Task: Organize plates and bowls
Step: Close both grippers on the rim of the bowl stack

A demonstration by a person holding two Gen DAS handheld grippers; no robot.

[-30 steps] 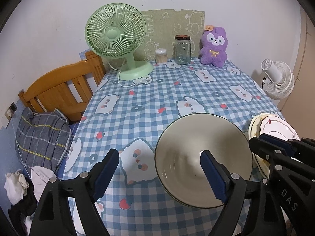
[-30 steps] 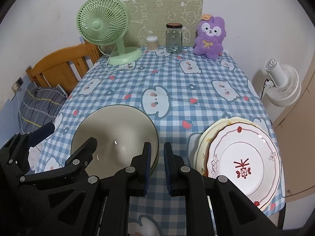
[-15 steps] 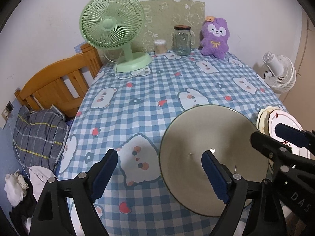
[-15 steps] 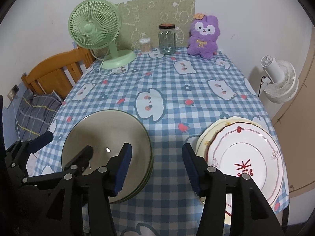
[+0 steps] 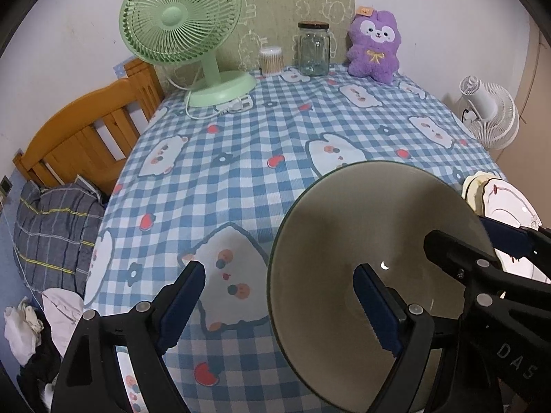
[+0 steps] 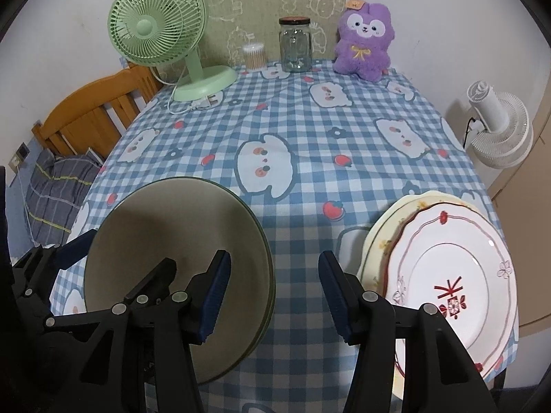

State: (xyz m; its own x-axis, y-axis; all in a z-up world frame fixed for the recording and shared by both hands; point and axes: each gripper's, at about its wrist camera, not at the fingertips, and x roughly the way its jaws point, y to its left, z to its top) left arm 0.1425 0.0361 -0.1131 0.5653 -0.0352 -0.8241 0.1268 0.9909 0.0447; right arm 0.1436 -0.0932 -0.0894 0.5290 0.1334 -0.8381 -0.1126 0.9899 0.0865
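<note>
We see both grippers over the near edge of a bench draped in a soft blue-and-white checked cloth printed with cartoon bears and strawberries.

The left gripper has its jaws spread wide and grips nothing. Its right finger, padded with ribbed dark-blue rubber, sits over the inside of the olive bowls, while the left finger hangs over the cloth beside them; whether the pad touches the glaze we cannot tell. The bowls are round, wide and shallow, smooth matte olive with a thin dark rim. The right wrist view shows them as a nested stack on the near left part of the bench.

The right gripper also has its jaws wide apart and holds nothing. It hovers over bare cloth between the bowls and the plates.

The plates form a stack at the near right corner: glossy white ceramic with a scalloped edge, thin red rim lines and a red motif in the middle of the top one, over cream plates with small yellow flowers.

Along the far edge stand a green plastic fan, a clear glass jar with a dark lid, a tub of cotton swabs and a fuzzy purple plush toy.
</note>
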